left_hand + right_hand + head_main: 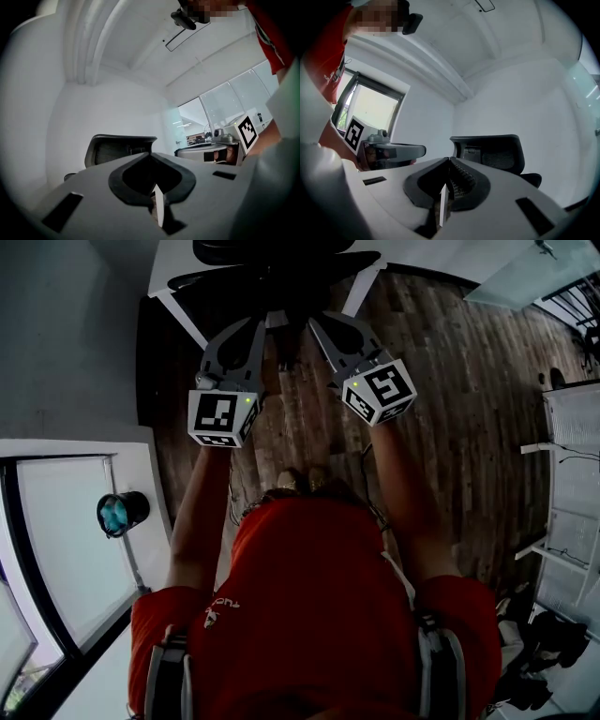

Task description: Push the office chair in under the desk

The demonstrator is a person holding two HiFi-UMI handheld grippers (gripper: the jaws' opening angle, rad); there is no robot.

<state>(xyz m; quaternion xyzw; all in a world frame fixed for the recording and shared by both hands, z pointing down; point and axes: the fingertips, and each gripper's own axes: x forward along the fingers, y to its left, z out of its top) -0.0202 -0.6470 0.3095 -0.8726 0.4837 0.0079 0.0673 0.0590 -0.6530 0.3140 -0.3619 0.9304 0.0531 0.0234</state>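
Note:
The black office chair [272,263] stands at the top of the head view, between the white legs of the desk [178,310], with the white desktop above it. Both grippers are held out just short of the chair, above the wooden floor. My left gripper [264,322] is shut, its jaws meeting at a point with nothing between them. My right gripper [313,319] is likewise shut and empty. The chair's mesh back [119,149] rises behind the closed jaws in the left gripper view, and the chair back [497,150] also shows in the right gripper view. Neither gripper visibly touches the chair.
A white sill with a dark round object [122,512] runs along the left. White racks [572,484] stand at the right, with dark bags [534,662] on the floor below them. Wooden floor [450,409] spreads between. A person's red shirt fills the bottom of the head view.

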